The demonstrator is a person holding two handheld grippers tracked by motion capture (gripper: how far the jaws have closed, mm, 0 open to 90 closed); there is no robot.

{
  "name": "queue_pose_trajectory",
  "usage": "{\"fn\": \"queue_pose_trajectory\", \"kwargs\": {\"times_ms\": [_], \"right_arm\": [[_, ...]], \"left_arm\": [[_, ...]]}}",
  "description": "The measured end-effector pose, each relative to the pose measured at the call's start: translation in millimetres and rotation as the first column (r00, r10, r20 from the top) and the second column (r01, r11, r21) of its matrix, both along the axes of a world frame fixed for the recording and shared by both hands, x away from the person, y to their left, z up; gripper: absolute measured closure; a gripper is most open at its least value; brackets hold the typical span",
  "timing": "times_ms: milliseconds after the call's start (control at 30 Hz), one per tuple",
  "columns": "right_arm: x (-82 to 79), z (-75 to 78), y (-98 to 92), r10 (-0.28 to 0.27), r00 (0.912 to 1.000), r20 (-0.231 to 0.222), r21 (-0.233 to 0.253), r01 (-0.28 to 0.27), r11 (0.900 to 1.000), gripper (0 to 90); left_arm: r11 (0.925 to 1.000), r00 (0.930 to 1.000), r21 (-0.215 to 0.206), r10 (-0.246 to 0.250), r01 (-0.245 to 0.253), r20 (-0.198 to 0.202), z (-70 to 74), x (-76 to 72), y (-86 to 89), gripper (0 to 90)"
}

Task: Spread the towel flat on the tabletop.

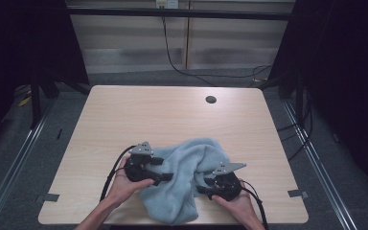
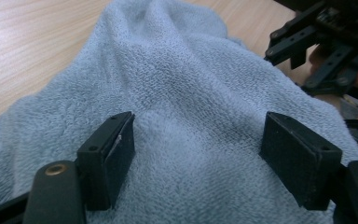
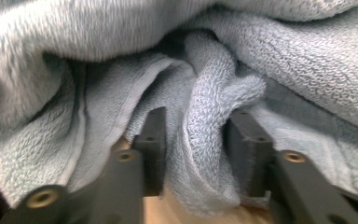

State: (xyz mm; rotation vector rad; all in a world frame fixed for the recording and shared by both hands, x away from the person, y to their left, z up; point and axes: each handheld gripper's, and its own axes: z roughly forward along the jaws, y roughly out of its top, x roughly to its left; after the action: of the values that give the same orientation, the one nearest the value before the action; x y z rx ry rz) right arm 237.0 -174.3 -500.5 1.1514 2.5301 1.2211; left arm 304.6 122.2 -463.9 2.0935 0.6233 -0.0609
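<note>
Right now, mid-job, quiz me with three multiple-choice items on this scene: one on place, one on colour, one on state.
1. Where does the towel lie on the table?
A. far edge
B. near edge, between the grippers
C. left corner

2. The towel's colour?
A. light blue
B. red
C. green

3. The left gripper jaws are:
A. clamped on the towel
B. wide apart over the towel
C. holding a cup

Answers: B, the high view shows it between both grippers at the near edge; A, pale blue in every view; B, towel surface lies unpinched between the spread jaws, while the right gripper has a fold between its jaws.
</note>
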Motion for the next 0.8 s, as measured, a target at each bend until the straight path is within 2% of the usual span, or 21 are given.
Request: {"fn": "queue_pose_trajectory", "kwargs": {"times_ms": [67, 167, 267, 300, 367, 400, 433, 467, 500, 533, 567, 633, 667, 733, 800], "right_arm": [[1.7, 1.2, -2.1, -0.012, 0.9999, 0.01, 0.002, 0.012, 1.0, 49.8], [6.7, 6.7, -5.7, -0.036, 0.9989, 0.03, 0.034, 0.035, 0.999, 45.7], [15.3, 7.4, -2.7, -0.036, 0.9991, 0.024, 0.029, 0.035, 0.999, 44.3], [18.2, 6.0, -0.1, -0.036, 0.9992, 0.016, 0.018, 0.036, 0.999, 44.0], [23.0, 0.3, 6.8, -0.027, 0.9996, 0.012, -0.008, 0.028, 1.0, 43.3], [23.8, -1.4, 9.7, -0.023, 0.9995, 0.02, -0.02, 0.023, 1.0, 44.0], [24.2, -1.6, 11.1, -0.022, 0.9993, 0.032, -0.028, 0.023, 0.999, 46.3], [24.1, -0.5, 12.3, -0.032, 0.9989, 0.035, -0.049, 0.034, 0.998, 52.5], [23.4, -0.6, 12.0, -0.036, 0.9985, 0.04, -0.054, 0.038, 0.998, 55.7], [21.9, -1.0, 10.8, -0.036, 0.998, 0.053, -0.057, 0.039, 0.998, 65.3], [21.9, -1.0, 10.8, -0.036, 0.998, 0.053, -0.057, 0.039, 0.998, 65.3], [19.7, 0.1, 10.7, -0.034, 0.9982, 0.05, -0.063, 0.038, 0.997, 77.0], [18.7, 0.4, 11.5, -0.038, 0.9981, 0.049, -0.063, 0.041, 0.997, 78.8], [18.3, 2.0, 12.1, -0.042, 0.9976, 0.054, -0.074, 0.046, 0.996, 80.7], [18.9, 6.2, 8.9, -0.058, 0.9967, 0.057, -0.077, 0.062, 0.995, 81.6]], "left_arm": [[0.9999, 0.9999, -0.011, -0.01, 0.01, -0.003, -0.8, 0.7, -0.5, 25.3], [0.9995, 1.0, -0.032, -0.006, 0.006, -0.002, 3.4, 3.1, -1.1, 24.9], [0.9982, 0.9999, -0.059, -0.01, 0.01, 0.003, 7.5, 8.3, -9.7, 24.0], [0.9985, 1.0, -0.055, -0.009, 0.009, -0.004, 5.5, 9.6, -14.3, 23.8], [0.9999, 0.9999, 0.011, -0.013, 0.013, -0.011, -4.5, 9.5, -27.5, 23.8], [0.9991, 1.0, 0.041, -0.004, 0.004, 0.0, -8.0, 7.6, -31.7, 26.3], [0.9959, 0.9993, 0.09, -0.005, 0.001, 0.036, -12.0, 2.9, -35.6, 34.3], [0.9933, 0.9982, 0.115, -0.02, 0.013, 0.056, -14.0, 0.4, -36.5, 45.6], [0.9928, 0.9979, 0.12, -0.016, 0.009, 0.063, -15.2, -1.2, -36.3, 51.0], [0.992, 0.9973, 0.126, -0.01, 0.001, 0.072, -15.6, -2.3, -34.8, 66.8], [0.9927, 0.9972, 0.121, -0.009, 0.0, 0.075, -15.5, -2.0, -32.0, 66.8], [0.9967, 0.9976, 0.08, 0.005, -0.011, 0.069, -13.6, -0.5, -23.4, 77.2], [0.9976, 0.9976, 0.068, 0.011, -0.016, 0.068, -11.8, -0.2, -20.0, 79.9], [0.9989, 0.9971, 0.006, 0.046, -0.046, 0.062, -4.5, 1.0, -8.3, 81.8], [0.9963, 0.9953, -0.048, 0.074, -0.071, 0.063, 3.6, 3.0, 3.8, 82.5]]}}
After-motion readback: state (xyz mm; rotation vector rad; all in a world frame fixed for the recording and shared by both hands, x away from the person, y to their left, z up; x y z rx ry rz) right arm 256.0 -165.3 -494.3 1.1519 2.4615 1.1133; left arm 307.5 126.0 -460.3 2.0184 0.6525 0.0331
